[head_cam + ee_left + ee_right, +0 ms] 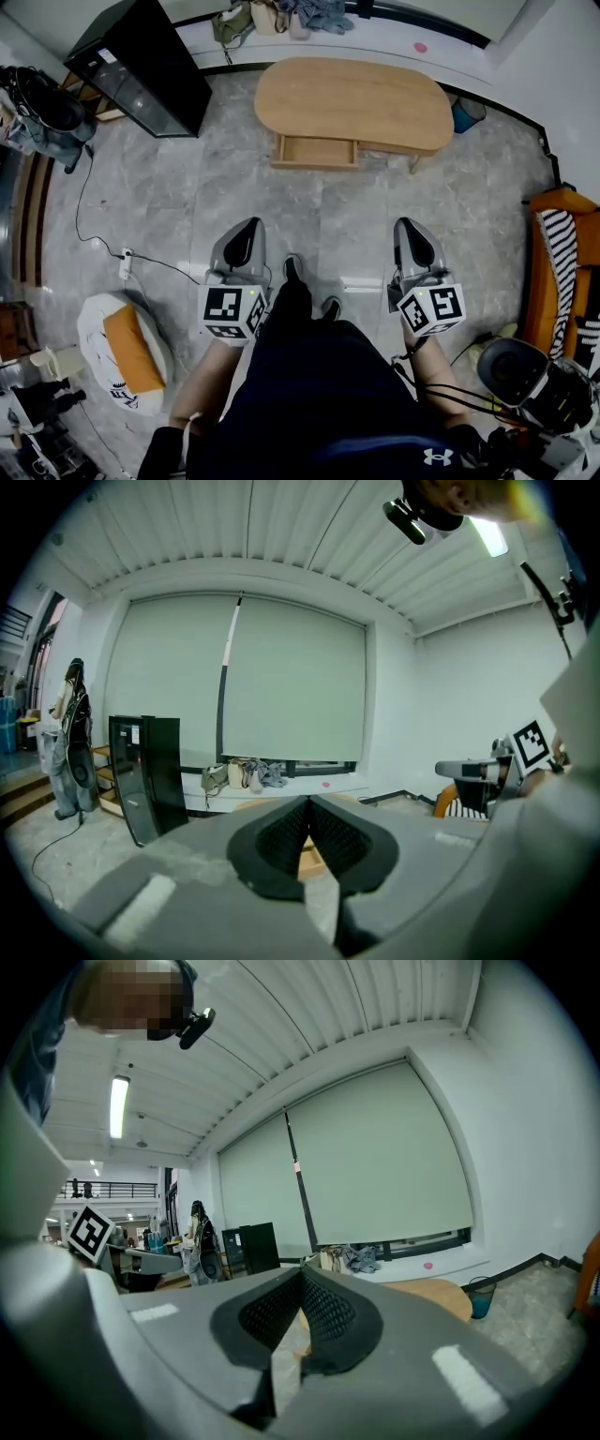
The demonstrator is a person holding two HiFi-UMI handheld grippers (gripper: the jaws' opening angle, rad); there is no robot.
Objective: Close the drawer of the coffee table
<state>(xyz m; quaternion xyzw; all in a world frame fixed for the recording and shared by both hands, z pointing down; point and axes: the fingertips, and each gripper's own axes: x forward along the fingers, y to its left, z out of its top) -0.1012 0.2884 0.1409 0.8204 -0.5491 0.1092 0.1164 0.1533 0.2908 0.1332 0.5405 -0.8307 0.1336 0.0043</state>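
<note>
Well ahead on the grey floor point(187, 206): oval table point(354, 98) in pale wood. Pulled out from its near edge, left of middle: shallow drawer point(315, 151), same wood, plain front. Far short of both: left gripper point(251, 226) and right gripper point(405, 225), jaws together on nothing.

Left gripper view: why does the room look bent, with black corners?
Left gripper view: a wide-angle lens bows the ceiling and blackens the corners; the shut left claw looms big. Right gripper view: same bending, and a ceiling lamp shines bright white. Head view: evenly lit, edges curved.
</note>
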